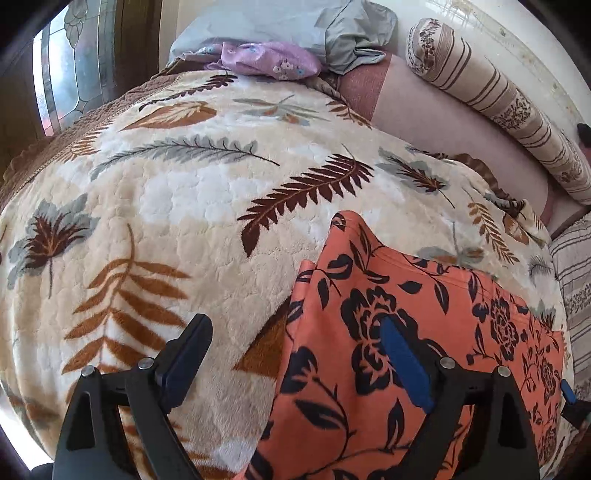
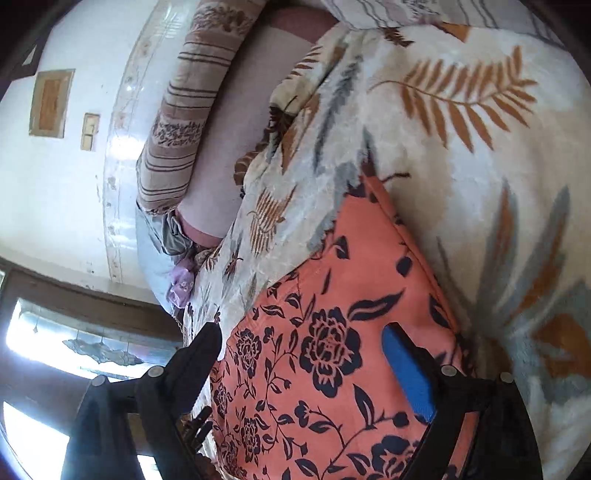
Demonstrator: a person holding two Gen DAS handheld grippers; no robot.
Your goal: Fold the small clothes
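Observation:
An orange garment with a black flower print (image 1: pixel 399 354) lies on the cream leaf-patterned blanket (image 1: pixel 192 206). It also shows in the right wrist view (image 2: pixel 325 354). My left gripper (image 1: pixel 295 325) is open, its jaws wide apart, just above the garment's left edge; one finger is over the blanket, the other over the cloth. My right gripper (image 2: pixel 303 332) is open too and hovers over the garment's other side, holding nothing. Its fingertip (image 1: pixel 567 391) shows at the right edge of the left wrist view.
A striped bolster (image 1: pixel 498 107) lies along the white wall at the back right. A grey cloth (image 1: pixel 295 26) and a purple flowered cloth (image 1: pixel 266 59) are heaped at the bed's far end. A stained-glass window (image 1: pixel 70 62) is at the left.

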